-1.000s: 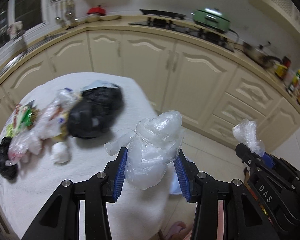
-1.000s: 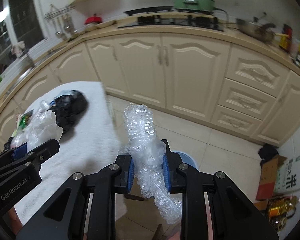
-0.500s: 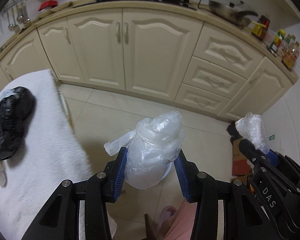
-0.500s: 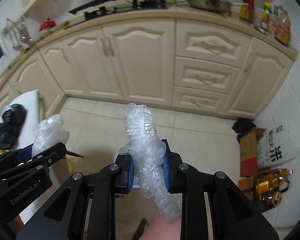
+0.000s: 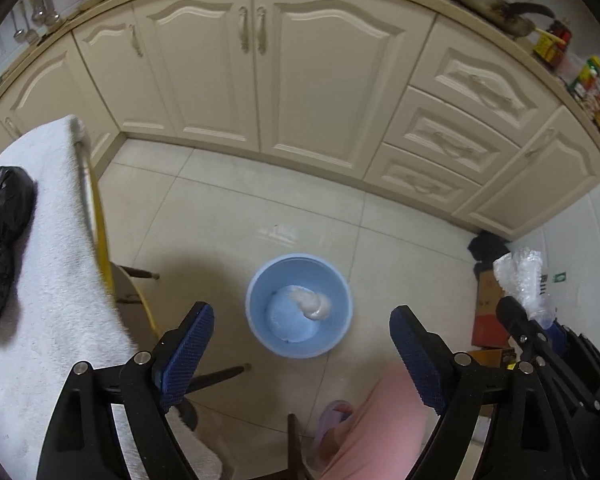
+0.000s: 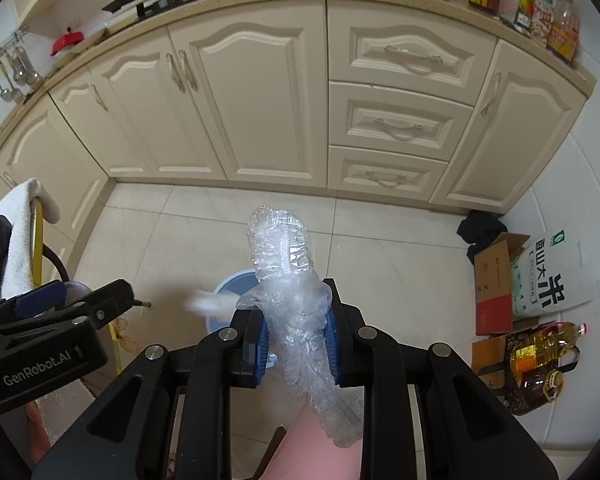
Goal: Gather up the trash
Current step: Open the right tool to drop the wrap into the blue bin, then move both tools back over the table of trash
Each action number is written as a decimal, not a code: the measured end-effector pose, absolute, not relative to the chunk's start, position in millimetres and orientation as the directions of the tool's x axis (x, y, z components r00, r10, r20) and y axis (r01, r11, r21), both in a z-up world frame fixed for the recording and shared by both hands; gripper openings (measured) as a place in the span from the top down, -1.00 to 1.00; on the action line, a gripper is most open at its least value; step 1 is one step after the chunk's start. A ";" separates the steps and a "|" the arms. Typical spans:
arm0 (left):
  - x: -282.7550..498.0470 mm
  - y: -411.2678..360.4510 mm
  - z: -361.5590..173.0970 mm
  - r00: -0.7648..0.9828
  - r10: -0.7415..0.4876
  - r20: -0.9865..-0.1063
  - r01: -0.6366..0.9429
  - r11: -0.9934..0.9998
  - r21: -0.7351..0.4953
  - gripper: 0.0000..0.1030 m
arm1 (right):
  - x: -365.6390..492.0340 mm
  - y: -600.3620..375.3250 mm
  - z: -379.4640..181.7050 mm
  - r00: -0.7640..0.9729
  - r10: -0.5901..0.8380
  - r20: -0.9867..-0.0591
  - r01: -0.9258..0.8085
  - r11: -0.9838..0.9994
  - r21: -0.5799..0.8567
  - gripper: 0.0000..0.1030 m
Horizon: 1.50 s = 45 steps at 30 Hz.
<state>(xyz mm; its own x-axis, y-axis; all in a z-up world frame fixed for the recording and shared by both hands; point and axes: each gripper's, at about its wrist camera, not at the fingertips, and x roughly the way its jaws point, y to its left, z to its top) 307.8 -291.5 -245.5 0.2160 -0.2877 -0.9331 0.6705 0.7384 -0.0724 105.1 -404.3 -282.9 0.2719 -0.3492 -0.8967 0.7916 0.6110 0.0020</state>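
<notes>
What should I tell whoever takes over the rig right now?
Left gripper: jaws opening, nothing between them; its plastic wad now lies in the blue bin on the floor.
Right gripper: shut on a crumpled clear wrap, above the bin.
Done: one piece binned.
Left: drop the wrap, then clear the black bag and any other trash on the towel-covered table.
</notes>
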 end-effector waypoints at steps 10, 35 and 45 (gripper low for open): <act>296.4 -258.1 -220.5 0.318 -0.283 -0.905 0.615 0.788 -0.030 -0.68 | 143.4 -387.7 -284.4 0.348 -0.283 -0.894 0.722 0.689 0.063 0.49; 257.7 -177.6 -172.5 0.392 -0.282 -0.876 0.535 0.844 -0.033 -0.80 | 137.9 -353.4 -247.0 0.391 -0.366 -0.844 0.713 0.701 0.027 -0.75; 216.9 -114.7 -133.7 0.488 -0.310 -0.816 0.483 0.875 -0.044 -0.82 | 131.3 -302.2 -203.9 0.504 -0.381 -0.775 0.643 0.765 0.042 -0.75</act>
